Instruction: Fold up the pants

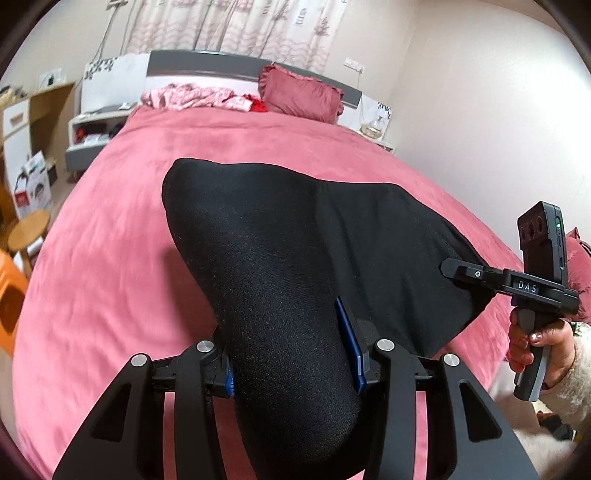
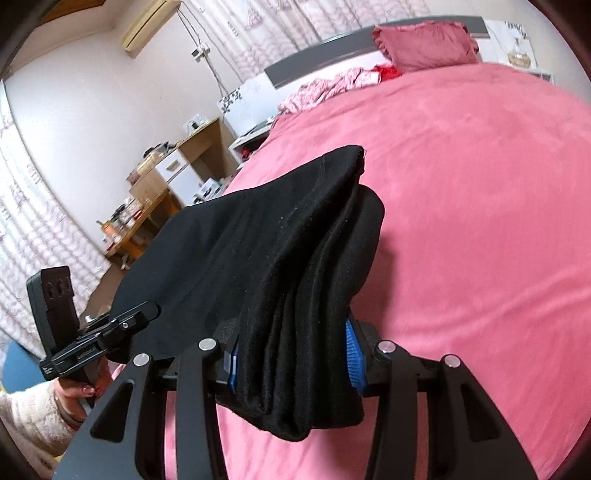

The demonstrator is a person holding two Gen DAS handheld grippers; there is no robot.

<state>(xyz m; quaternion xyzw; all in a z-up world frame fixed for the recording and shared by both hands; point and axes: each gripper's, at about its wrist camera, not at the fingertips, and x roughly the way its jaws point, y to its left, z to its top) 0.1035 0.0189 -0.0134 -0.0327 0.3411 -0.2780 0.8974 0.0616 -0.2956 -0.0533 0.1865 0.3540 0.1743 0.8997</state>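
Together, my left gripper (image 1: 291,362) and my right gripper (image 2: 293,356) each clamp a thick bunch of the black pants (image 1: 295,240), lifted over the pink bed (image 1: 110,240), whose pillow (image 1: 301,92) sits at twelve o'clock.

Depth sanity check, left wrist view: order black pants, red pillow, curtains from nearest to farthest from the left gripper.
1. black pants: clamped in the left gripper, stretching across to the right gripper.
2. red pillow: at the far end of the pink bed, against the headboard.
3. curtains: on the wall behind the headboard, top of view.
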